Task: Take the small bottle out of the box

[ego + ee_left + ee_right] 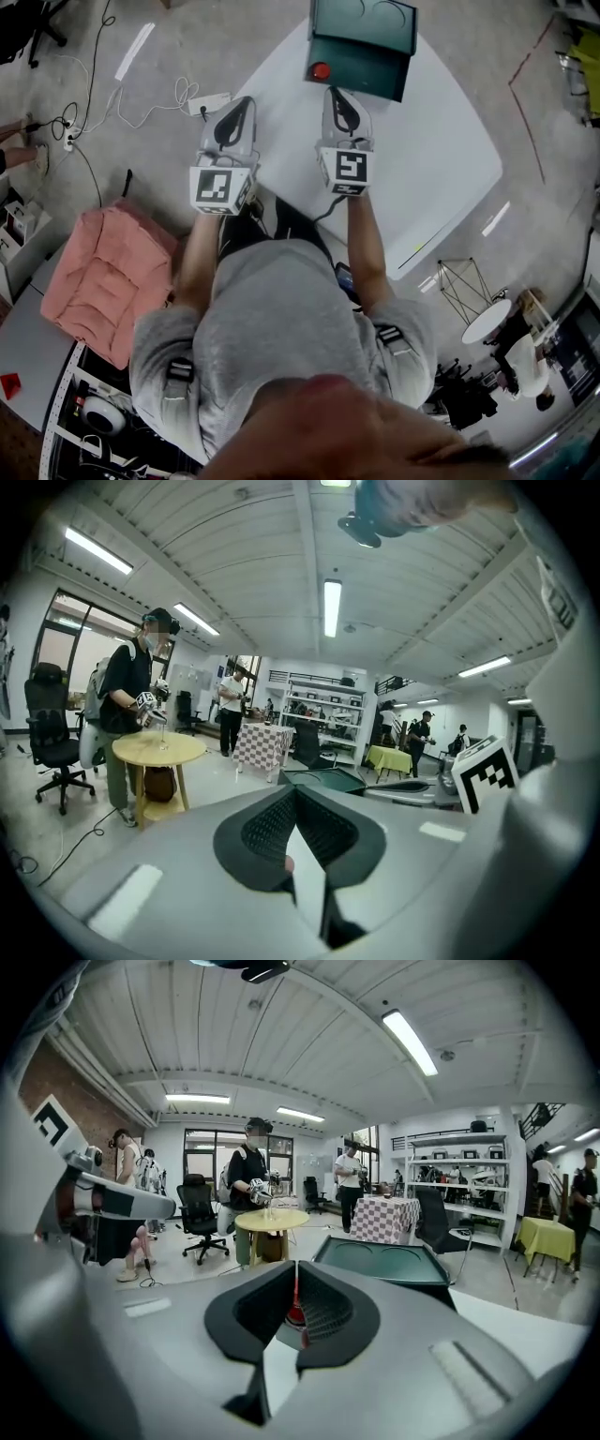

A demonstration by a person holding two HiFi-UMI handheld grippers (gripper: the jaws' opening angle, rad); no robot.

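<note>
A dark green box (361, 42) with its lid closed and a red button (321, 71) on its front stands at the far end of the white table (441, 159). No small bottle shows in any view. My left gripper (239, 101) hovers over the table's near left edge, short of the box, its jaws together and empty. My right gripper (339, 94) points at the box front just below the red button, jaws shut with nothing between them. The box lid (384, 1262) shows ahead in the right gripper view, and the box (323, 778) also lies ahead in the left gripper view.
A pink cushion (103, 277) lies on the floor at the left. A power strip (208, 103) and cables trail beside the table's left corner. People stand around a round yellow table (159, 750) and a checkered table (262, 738) further back.
</note>
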